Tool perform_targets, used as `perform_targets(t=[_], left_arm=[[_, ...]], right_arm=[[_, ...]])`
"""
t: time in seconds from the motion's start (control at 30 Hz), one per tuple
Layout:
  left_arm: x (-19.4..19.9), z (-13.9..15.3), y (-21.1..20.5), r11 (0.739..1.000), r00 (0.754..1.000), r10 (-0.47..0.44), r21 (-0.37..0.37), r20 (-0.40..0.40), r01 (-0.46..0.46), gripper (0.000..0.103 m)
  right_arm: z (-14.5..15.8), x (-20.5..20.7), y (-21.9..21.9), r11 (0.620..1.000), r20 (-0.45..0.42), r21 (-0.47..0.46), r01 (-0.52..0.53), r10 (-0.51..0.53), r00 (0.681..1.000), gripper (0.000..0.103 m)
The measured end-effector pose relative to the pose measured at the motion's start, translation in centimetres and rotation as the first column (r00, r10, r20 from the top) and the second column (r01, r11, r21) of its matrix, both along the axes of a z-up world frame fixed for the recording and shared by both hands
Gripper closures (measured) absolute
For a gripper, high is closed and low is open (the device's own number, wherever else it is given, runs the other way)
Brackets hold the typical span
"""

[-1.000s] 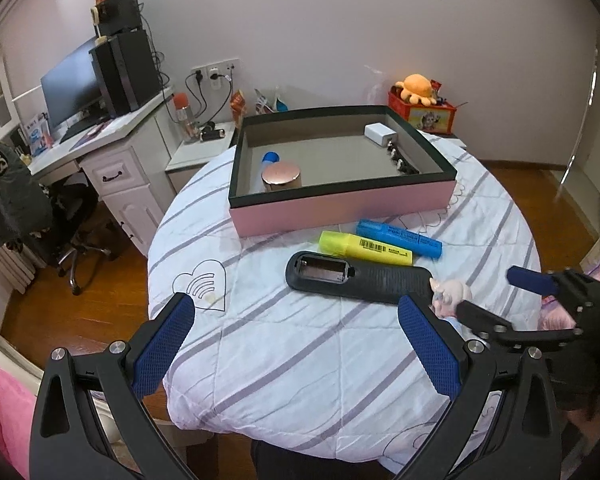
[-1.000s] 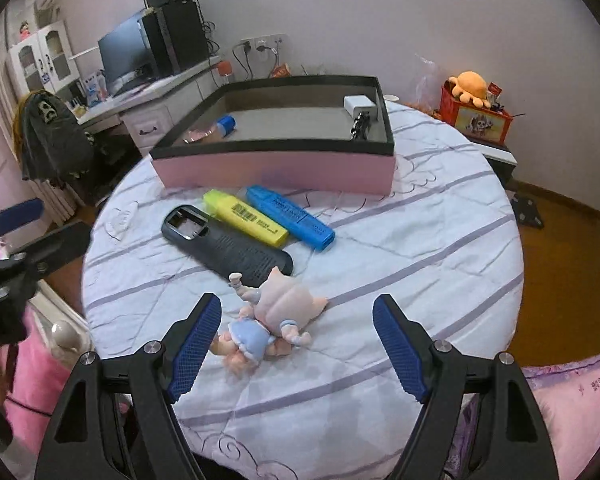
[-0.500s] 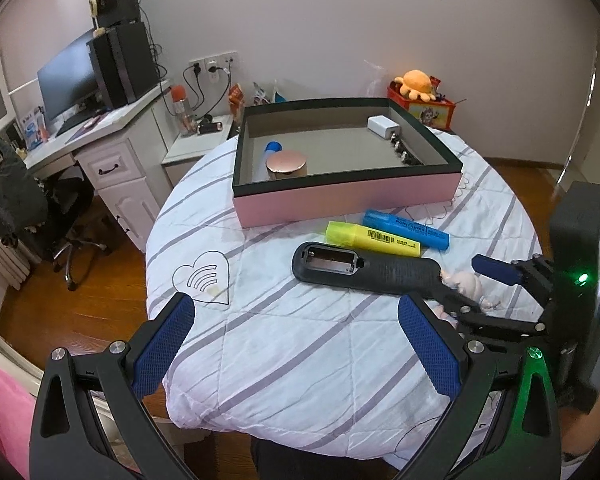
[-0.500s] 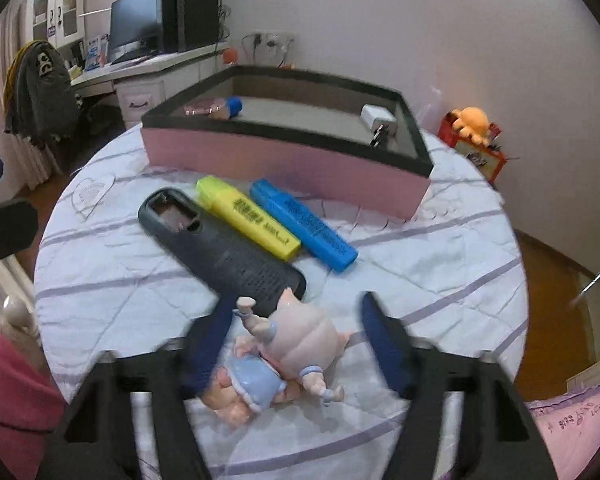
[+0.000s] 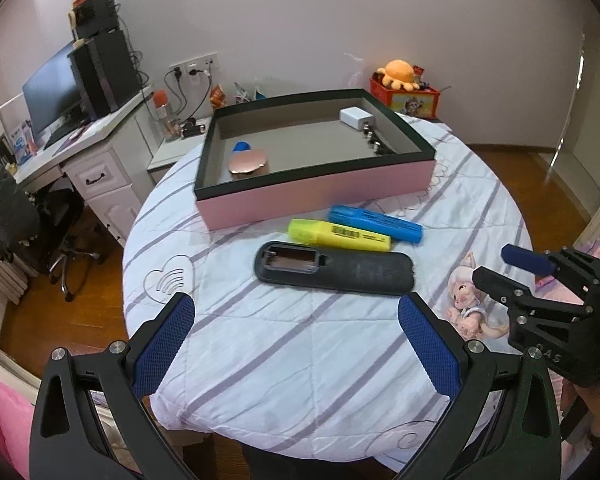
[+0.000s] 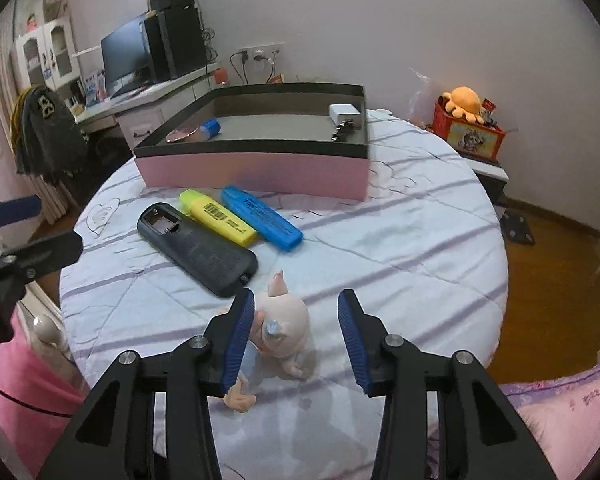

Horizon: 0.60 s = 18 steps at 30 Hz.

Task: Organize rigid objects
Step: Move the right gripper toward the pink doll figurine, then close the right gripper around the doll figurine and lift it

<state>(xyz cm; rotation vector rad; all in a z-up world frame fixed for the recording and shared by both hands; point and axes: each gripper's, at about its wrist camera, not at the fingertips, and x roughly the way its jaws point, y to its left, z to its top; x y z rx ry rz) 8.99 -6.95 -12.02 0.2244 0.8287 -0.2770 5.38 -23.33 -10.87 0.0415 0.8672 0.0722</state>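
A pink pig doll (image 6: 282, 326) lies on the round table between the fingers of my right gripper (image 6: 296, 332), which is open around it; the left pad touches or nearly touches it. The doll also shows in the left wrist view (image 5: 466, 300). A black phone case (image 6: 196, 246), a yellow highlighter (image 6: 218, 218) and a blue highlighter (image 6: 262, 222) lie side by side before the pink box (image 6: 256, 170). My left gripper (image 5: 296, 344) is open and empty above the table's near edge, short of the phone case (image 5: 334, 268).
The box (image 5: 320, 194) holds a white charger (image 5: 354, 115), a rose-gold compact (image 5: 247, 162) and a blue-capped item. A white desk (image 5: 92, 148) with monitor stands left. A red box with an orange plush (image 6: 466, 128) stands behind the table.
My right gripper has moved forward and down over the pig doll and narrowed, so the doll now sits between its fingers. My left gripper has hardly moved.
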Motion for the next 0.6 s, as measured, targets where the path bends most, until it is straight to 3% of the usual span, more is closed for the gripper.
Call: perform_targets(t=[0.17,0.6], left_arm=[[-0.5,0.0,-1.2,1.0,1.0,-0.021,0.017,0.001,0.02,0.0],[-1.5,-1.3,-4.4,0.995,0.996,-0.086,0.044,-0.028,0.087,0.0]], right_arm=[[0.2,-1.3,-2.1,0.998,0.021,0.059,0.033,-0.034,0.999,0.045],[-1.4,-3.7,-7.1,0.979,0.016,0.136,0.15,-0.153,0.988,0.042]])
